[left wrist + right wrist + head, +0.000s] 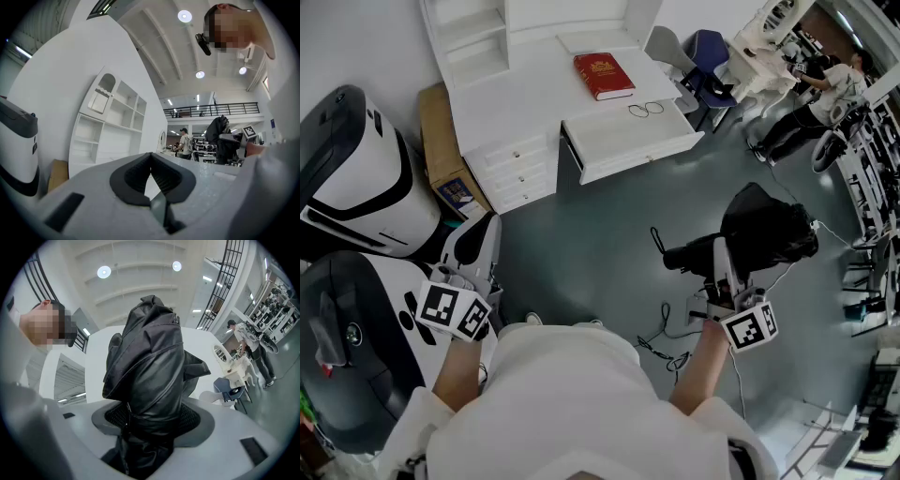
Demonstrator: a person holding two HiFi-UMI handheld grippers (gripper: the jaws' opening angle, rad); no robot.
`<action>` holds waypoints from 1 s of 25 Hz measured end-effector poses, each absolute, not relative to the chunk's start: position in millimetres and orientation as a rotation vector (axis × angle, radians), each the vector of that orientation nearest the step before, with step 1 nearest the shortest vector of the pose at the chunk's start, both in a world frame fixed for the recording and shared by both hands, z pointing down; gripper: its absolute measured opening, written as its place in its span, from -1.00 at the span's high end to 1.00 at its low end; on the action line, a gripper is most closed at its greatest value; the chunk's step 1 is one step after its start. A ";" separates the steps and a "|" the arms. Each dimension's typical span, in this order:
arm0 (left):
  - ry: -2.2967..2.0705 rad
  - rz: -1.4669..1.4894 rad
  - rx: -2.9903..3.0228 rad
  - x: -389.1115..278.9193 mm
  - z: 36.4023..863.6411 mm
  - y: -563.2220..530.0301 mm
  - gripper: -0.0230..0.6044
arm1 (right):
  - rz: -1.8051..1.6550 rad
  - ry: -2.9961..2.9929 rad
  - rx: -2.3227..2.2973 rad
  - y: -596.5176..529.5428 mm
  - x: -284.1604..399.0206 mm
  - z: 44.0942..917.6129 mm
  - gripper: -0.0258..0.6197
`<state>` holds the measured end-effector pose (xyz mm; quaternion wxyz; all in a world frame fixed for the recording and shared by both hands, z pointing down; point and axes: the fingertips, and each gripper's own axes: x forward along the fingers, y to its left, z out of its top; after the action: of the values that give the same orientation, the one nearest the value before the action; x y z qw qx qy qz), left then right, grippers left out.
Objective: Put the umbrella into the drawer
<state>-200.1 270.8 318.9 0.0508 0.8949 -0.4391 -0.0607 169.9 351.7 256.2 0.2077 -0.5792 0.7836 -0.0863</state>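
Note:
A folded black umbrella hangs over the grey floor at my right, its handle pointing left. My right gripper is shut on the umbrella, and in the right gripper view the black fabric fills the space between the pads. The white desk stands ahead with its drawer pulled open; nothing shows inside it. My left gripper hangs low at the left, shut and holding nothing. In the left gripper view its dark pads meet, with white shelves beyond.
A red book and a pair of glasses lie on the desk top. White machines and a cardboard box crowd the left. Cables trail on the floor near my feet. A blue chair and a person are at far right.

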 end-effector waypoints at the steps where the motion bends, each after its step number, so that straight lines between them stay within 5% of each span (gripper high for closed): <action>1: -1.337 -0.185 2.718 -196.7 319.5 271.4 0.88 | -0.245 2.181 -1.604 352.1 172.5 255.9 0.07; 25: -1.334 -0.022 2.630 -101.7 369.0 269.9 0.88 | -0.395 2.291 -1.535 324.7 237.6 312.0 0.06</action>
<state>-101.7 269.9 369.0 0.0961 0.8876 -0.4503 -0.0074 237.6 324.7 312.0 0.1769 -0.5423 0.8095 -0.1394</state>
